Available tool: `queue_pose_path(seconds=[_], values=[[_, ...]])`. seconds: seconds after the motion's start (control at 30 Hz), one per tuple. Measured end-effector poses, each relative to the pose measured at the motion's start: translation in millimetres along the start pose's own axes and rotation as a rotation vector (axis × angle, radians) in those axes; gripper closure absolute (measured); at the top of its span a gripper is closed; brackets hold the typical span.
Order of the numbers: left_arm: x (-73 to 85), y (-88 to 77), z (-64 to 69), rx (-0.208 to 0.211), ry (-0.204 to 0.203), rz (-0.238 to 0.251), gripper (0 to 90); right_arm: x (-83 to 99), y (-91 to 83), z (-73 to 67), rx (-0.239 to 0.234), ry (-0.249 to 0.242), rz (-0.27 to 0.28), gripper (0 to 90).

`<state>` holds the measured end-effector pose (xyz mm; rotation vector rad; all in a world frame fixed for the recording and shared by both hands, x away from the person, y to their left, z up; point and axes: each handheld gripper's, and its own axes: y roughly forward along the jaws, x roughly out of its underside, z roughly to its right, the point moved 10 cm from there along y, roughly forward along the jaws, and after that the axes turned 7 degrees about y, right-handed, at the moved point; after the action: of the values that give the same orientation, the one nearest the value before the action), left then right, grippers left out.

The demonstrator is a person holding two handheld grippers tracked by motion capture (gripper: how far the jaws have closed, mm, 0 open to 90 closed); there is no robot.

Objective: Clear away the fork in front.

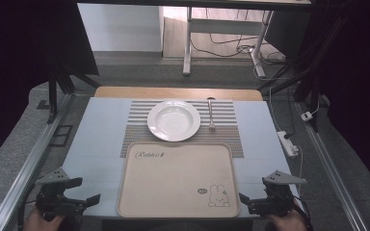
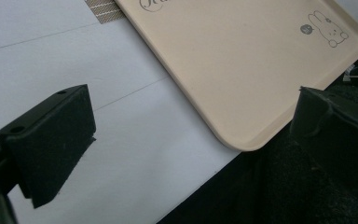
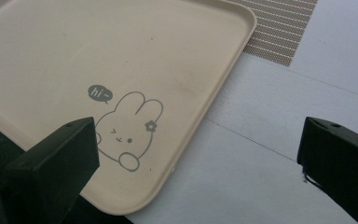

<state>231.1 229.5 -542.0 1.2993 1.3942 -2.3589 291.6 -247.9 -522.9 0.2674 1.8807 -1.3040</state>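
Waiting wide open and empty at the table's near corners, left gripper [image 1: 84, 192] and right gripper [image 1: 250, 195] flank the beige rectangular plastic tray [image 1: 173, 180], each next needing its rim

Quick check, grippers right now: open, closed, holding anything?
Left gripper: open, holding nothing, beside the tray.
Right gripper: open, holding nothing, at the tray's other side.

The script on the tray [image 1: 173, 180] is too small to read from the high view, and the left gripper view chops it off at the top edge. The fork [image 1: 211, 115] tines are just a blur. Both hands get cut off at the bottom edge.
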Motion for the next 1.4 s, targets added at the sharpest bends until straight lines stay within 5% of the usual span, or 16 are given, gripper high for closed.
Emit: queue_pose_path(seconds=[0.5,0.83,1.2,1.4], values=[[0.0,0.0,-0.1,0.004,-0.002,0.0,0.6,-10.6,5.9,-3.1,0.008,-0.068,0.018,0.0],[0.1,0.4,-0.1,0.004,-0.001,-0.003,0.8,-18.2,22.7,-7.3,-0.037,-0.086,0.0,0.0],[-0.3,1.1,-0.5,0.005,-0.005,-0.005,0.8,-33.0,39.7,-7.1,-0.04,-0.161,-0.027,0.0],[-0.1,1.2,-0.9,0.005,-0.009,-0.006,0.9,-42.0,51.2,-7.3,-0.038,-0.158,-0.037,0.0]])
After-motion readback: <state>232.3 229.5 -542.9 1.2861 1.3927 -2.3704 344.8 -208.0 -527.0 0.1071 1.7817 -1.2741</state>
